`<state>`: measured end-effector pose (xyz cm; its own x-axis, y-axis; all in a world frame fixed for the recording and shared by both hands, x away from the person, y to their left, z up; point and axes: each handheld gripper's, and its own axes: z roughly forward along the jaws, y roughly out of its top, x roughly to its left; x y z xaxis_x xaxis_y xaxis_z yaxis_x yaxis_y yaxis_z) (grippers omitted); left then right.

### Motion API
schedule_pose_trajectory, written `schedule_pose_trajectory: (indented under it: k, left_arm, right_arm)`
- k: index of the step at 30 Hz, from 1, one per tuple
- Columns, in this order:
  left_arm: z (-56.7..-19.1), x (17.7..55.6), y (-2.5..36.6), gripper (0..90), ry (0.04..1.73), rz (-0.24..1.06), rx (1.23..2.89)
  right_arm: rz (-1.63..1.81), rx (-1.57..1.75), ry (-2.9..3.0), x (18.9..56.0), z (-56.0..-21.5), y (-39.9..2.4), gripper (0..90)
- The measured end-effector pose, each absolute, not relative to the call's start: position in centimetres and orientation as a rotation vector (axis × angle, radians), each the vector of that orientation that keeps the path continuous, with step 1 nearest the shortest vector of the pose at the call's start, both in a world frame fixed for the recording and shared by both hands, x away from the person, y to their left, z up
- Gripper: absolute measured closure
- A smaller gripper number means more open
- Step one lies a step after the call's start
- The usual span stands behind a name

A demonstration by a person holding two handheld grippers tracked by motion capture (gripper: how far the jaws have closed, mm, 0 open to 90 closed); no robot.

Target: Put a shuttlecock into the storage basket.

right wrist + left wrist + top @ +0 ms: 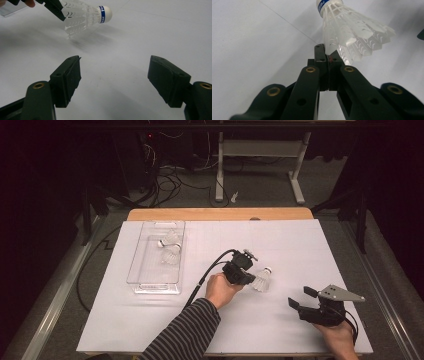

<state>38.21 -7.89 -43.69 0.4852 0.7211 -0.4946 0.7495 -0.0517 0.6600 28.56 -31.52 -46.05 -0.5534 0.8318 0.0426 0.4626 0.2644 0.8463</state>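
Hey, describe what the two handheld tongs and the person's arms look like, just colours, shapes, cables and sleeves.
Both tongs are black, each with two flat-faced jaws on bars fixed by brass-coloured rivets. The left tongs trail a black cable that loops back along the arm. The right tongs carry a grey three-cornered plate on top. The left arm wears a sleeve with fine dark and light stripes; the right hand shows no sleeve.

Three shuttlecocks [262,279], one clear tray [141,251].

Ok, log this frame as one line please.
left gripper: shut on shuttlecock skirt edge | right gripper: open, empty | clear tray: two shuttlecocks inside
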Motion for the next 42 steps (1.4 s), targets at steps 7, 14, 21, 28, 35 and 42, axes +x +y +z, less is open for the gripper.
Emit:
schedule_pose_trajectory:
  k: [7,14,21,28,35,42]
  left_arm:
    - [-43.6,38.0,-7.6,89.6,1.242,-0.038,1.785]
    - [-43.5,37.9,-7.2,89.6,1.242,-0.038,1.782]
    - [-43.3,37.7,-7.0,89.6,1.238,-0.037,1.785]
    - [-43.3,37.6,-6.6,89.6,1.239,-0.036,1.784]
    - [-43.2,37.5,-6.3,89.6,1.236,-0.033,1.787]
    - [-43.2,37.4,-6.0,89.6,1.234,-0.030,1.792]
  right_arm:
    - [1.206,1.173,2.130,28.6,-46.1,-31.5,27.3]
    - [1.205,1.174,2.130,28.6,-46.1,-31.5,27.3]
    - [1.205,1.175,2.130,28.6,-46.1,-31.5,27.3]
    - [1.205,1.175,2.130,28.6,-46.1,-31.5,27.3]
    - [1.205,1.174,2.130,28.6,-46.1,-31.5,27.3]
    - [1.205,1.174,2.130,28.6,-46.1,-31.5,27.3]
